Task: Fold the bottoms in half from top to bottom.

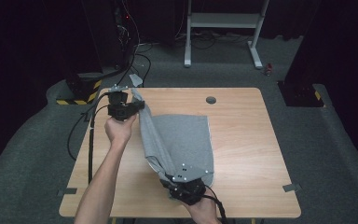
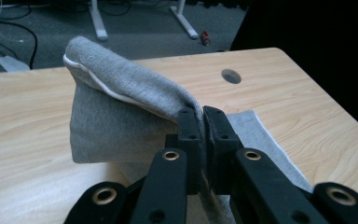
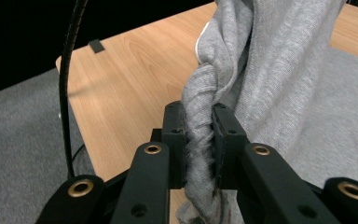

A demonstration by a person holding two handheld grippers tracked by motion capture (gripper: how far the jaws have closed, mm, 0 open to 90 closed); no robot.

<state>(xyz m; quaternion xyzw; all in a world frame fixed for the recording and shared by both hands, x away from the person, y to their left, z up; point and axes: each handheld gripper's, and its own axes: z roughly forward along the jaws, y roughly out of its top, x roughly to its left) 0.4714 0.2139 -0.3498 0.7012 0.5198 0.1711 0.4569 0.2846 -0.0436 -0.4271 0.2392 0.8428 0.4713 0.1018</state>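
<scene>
High view, 2 grippers pinching grey cloth (image 1: pixel 182 140)

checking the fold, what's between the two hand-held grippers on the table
In the high view, a raised band of the grey cloth runs from the left hand-held gripper to the right hand-held gripper; both clamp it.

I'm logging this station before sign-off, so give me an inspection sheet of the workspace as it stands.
Surface: wooden table, round hole near the far edge.
Job's things: grey cloth, one edge lifted between both grippers, the rest lying on the table.
Clutter: nothing seen on the table.
Grippers: left gripper shut on the cloth; right gripper shut on a bunched, twisted edge.
Cables: black cable trailing off the left edge.
Surroundings: grey carpet, white frame legs, striped stand base.
</scene>
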